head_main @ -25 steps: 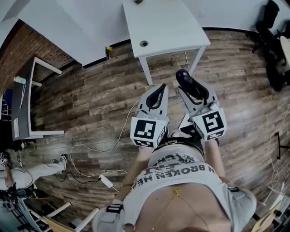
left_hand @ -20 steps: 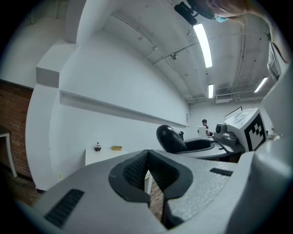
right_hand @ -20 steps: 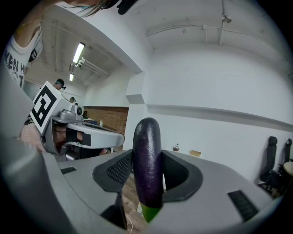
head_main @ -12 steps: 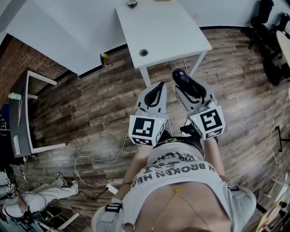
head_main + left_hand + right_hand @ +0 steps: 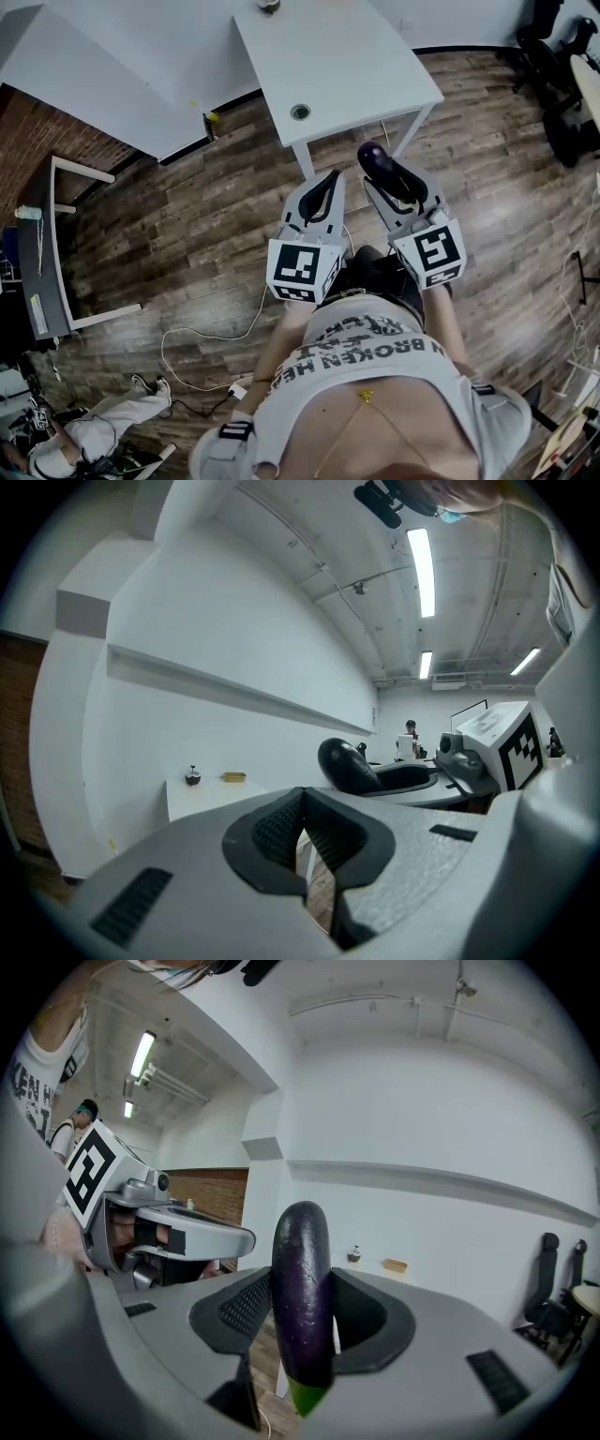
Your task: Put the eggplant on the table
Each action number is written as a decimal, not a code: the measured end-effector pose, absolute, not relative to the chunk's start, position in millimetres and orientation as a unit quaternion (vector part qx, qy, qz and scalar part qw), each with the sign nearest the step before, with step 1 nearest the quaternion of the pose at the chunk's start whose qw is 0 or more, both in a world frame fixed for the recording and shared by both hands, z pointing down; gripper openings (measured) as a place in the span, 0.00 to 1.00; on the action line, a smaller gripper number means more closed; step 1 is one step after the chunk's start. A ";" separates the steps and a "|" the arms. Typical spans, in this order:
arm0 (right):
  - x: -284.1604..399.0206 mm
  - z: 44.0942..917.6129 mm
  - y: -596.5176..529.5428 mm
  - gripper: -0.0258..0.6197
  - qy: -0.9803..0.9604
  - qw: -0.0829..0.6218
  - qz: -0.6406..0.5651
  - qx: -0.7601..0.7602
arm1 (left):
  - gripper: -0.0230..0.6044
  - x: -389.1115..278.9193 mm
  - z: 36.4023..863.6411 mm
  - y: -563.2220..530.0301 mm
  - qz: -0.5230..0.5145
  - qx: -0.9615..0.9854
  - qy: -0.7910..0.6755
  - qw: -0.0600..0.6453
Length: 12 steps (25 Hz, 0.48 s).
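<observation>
Head view: the only readable writing was the word "BROKEN" on the person's shirt (image 5: 367, 349), with the letters around it cut off. The marker cubes carried black-and-white squares and no words.

The left gripper (image 5: 330, 178) was held out from the waist and pointed toward the table (image 5: 337, 66), stopping short of its near edge and over the wooden floor (image 5: 187, 225). In the left gripper view its jaws stood closed, the ribbed pads meeting with nothing between them.

Just beside it, the right gripper (image 5: 380, 167) pointed the same way, nearly level, and also stopped short of the table's near edge by the right-hand leg. Its jaws stood partly apart and clamped on the eggplant (image 5: 302, 1288). The eggplant stood upright between the pads, with its dark purple tip up and green stem end down. It was in the air, off the table.

On the table's far edge sat a small dark object (image 5: 353, 1255) and a yellowish block (image 5: 395, 1266).
</observation>
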State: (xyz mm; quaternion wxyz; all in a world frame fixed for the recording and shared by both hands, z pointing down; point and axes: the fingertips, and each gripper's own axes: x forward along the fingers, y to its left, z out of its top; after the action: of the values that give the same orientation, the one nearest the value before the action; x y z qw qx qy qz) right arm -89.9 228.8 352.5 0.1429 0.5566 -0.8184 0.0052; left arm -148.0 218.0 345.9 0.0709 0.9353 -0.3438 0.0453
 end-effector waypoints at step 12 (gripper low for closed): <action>-69.3 357.3 169.1 0.34 -0.828 0.140 0.008 0.543 | 0.03 -119.3 350.6 160.4 0.048 0.934 -0.346 0.079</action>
State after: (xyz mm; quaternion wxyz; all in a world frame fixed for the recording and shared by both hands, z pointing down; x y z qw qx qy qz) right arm -69.3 169.1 357.3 0.1398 0.5432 -0.8278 0.0080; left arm -119.3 160.4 350.6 0.0789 0.9336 -0.3463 0.0477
